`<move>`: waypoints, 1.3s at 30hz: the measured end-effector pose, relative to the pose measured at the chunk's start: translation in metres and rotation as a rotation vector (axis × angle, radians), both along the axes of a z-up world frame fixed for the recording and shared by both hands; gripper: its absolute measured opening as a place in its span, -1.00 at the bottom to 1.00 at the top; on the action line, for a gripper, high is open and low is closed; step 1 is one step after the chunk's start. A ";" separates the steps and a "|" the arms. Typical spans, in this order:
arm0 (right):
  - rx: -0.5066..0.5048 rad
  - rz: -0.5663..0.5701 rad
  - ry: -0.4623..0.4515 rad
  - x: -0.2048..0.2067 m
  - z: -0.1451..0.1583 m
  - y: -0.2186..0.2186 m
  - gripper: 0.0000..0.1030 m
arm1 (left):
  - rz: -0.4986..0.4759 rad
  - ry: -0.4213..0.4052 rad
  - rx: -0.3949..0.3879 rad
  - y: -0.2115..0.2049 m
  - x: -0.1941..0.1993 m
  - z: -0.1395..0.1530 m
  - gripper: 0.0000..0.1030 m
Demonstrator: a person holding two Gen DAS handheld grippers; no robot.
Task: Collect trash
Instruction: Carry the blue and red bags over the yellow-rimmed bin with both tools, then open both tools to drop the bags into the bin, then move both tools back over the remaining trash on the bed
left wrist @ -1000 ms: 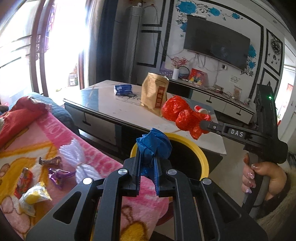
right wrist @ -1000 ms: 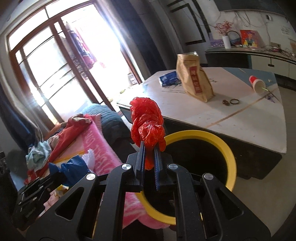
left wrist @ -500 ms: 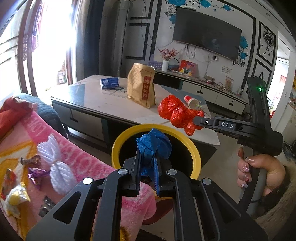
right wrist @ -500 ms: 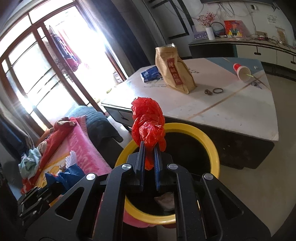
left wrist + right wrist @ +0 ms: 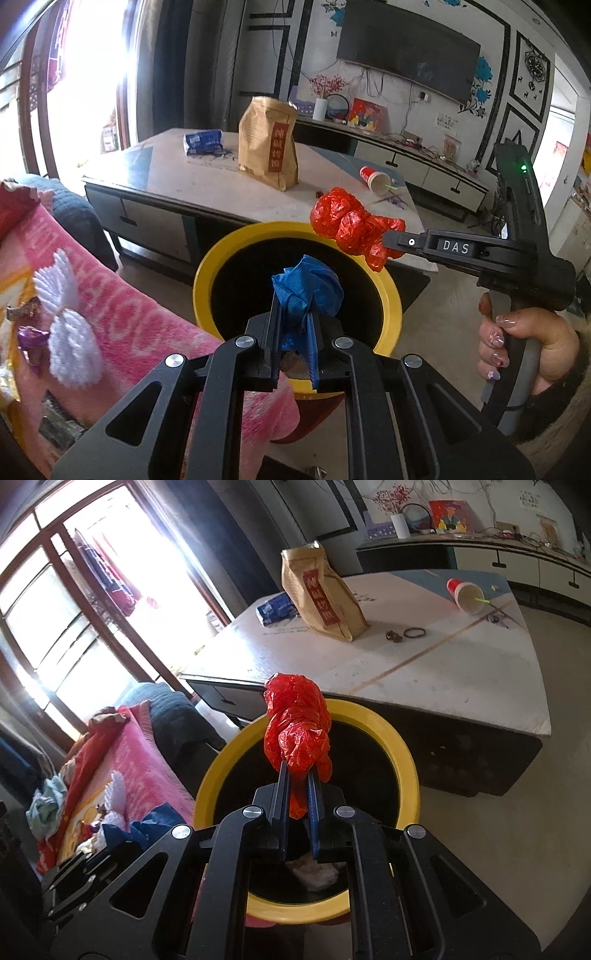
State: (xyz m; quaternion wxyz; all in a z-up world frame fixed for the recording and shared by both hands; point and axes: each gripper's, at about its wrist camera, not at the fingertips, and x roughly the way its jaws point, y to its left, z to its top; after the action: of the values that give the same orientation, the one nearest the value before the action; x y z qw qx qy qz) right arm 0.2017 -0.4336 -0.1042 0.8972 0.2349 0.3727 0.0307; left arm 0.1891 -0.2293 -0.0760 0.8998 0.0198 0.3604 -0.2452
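A yellow-rimmed bin (image 5: 207, 273) (image 5: 406, 760) with a dark inside stands on the floor between the sofa and the low table. My left gripper (image 5: 295, 317) is shut on a crumpled blue bag (image 5: 308, 286) held over the bin's mouth. My right gripper (image 5: 298, 794) is shut on a crumpled red plastic bag (image 5: 297, 723), also above the bin; from the left wrist view the red bag (image 5: 351, 225) hangs over the bin's far right rim. The blue bag (image 5: 155, 823) shows at lower left in the right wrist view. Pale trash (image 5: 314, 871) lies at the bin's bottom.
A pink blanket (image 5: 129, 314) covers the sofa on the left, with candy wrappers (image 5: 31, 339) on it. On the low table (image 5: 207, 188) are a brown paper bag (image 5: 267, 144), a blue packet (image 5: 203, 142) and a tipped red cup (image 5: 375, 179). A hand (image 5: 517, 343) holds the right gripper's handle.
Both grippers have come down and closer to the bin with their bags still held. The bin now fills the middle of both views, and its bottom shows.
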 end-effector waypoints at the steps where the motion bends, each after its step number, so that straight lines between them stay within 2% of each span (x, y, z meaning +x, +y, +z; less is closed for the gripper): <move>1: -0.001 -0.002 0.005 0.000 -0.002 0.000 -0.90 | 0.000 0.006 0.002 -0.001 0.003 -0.002 -0.78; 15: -0.002 -0.002 0.064 0.007 -0.023 -0.001 -0.90 | 0.013 0.057 0.006 -0.007 0.027 -0.031 -0.78; 17: -0.005 -0.004 0.069 0.008 -0.024 -0.001 -0.84 | 0.017 0.058 0.004 -0.008 0.030 -0.034 -0.78; 19: -0.021 -0.004 0.060 0.007 -0.023 0.000 -0.75 | 0.021 0.050 -0.010 -0.008 0.031 -0.034 -0.59; 20: -0.025 -0.008 0.056 0.006 -0.022 0.000 -0.55 | 0.022 0.046 -0.020 -0.007 0.028 -0.034 -0.17; 21: -0.034 -0.023 0.052 0.006 -0.022 0.000 -0.45 | 0.027 0.041 -0.030 -0.005 0.028 -0.034 0.32; 22: -0.038 -0.028 0.048 0.005 -0.021 -0.001 -0.35 | 0.040 0.030 -0.043 -0.002 0.026 -0.032 0.50; 24: -0.046 -0.030 0.041 0.005 -0.019 -0.001 -0.32 | 0.053 0.018 -0.064 0.004 0.023 -0.028 0.60; 26: -0.054 -0.040 0.037 0.004 -0.017 0.000 -0.13 | 0.072 0.002 -0.065 0.008 0.021 -0.024 0.83; 28: -0.061 -0.037 0.031 0.003 -0.015 0.002 -0.12 | 0.086 -0.018 -0.066 0.012 0.018 -0.019 0.85; 32: -0.088 -0.034 0.010 0.001 -0.007 0.007 0.10 | 0.119 -0.031 -0.071 0.021 0.013 -0.012 0.87; 39: -0.094 -0.023 -0.024 -0.004 0.009 0.016 0.27 | 0.167 -0.053 -0.077 0.042 0.003 -0.002 0.87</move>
State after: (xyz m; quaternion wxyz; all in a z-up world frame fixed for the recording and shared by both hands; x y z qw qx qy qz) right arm 0.1974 -0.4178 -0.0956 0.9120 0.1962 0.3601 0.0056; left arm 0.1924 -0.1872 -0.0781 0.9264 -0.0388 0.3272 -0.1824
